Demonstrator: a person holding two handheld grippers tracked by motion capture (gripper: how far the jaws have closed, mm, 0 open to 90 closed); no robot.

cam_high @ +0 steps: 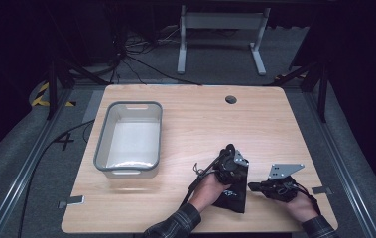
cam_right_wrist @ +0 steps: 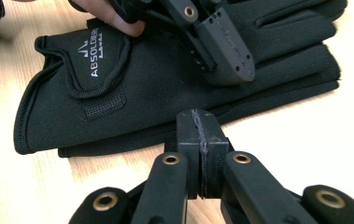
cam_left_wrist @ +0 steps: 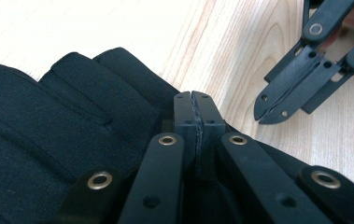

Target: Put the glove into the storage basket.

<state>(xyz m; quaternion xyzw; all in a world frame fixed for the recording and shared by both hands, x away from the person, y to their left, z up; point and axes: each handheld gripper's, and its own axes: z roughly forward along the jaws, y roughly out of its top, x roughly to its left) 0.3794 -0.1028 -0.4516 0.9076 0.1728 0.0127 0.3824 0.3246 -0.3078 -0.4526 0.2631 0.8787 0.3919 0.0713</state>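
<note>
Where the table's near edge meets the person's sleeves, the scene starts:

Left hand: the left hand (cam_high: 206,191) comes in from the near edge and holds the left gripper (cam_high: 230,166) over the glove.

Right hand: the right hand (cam_high: 302,204) sits at the near right corner, holding the right gripper (cam_high: 255,187), which points left toward the glove.

Glove: a black glove (cam_right_wrist: 165,88) lies flat on the wooden table (cam_high: 200,124), near the near edge and right of centre, between the two hands; a second layer of black cloth shows under it, and white lettering marks its cuff tab.

Left gripper: jaws pressed fully together with no gap; in the left gripper view they rest over the glove's fingers (cam_left_wrist: 86,93). Whether any cloth is pinched between them I cannot tell.

Right gripper: jaws pressed fully together, nothing between them; in the right gripper view the tips sit just beside the glove's near edge, over bare wood.

Gap between grippers: small; the right gripper's tips are just right of the glove.

Bin: a grey plastic bin (cam_high: 128,171) stands on the left half of the table, well apart from the glove.

Hole: a dark round hole (cam_high: 230,99) sits near the table's far edge.

Beyond the table: a white desk frame (cam_high: 220,34) stands on the far floor.
</note>
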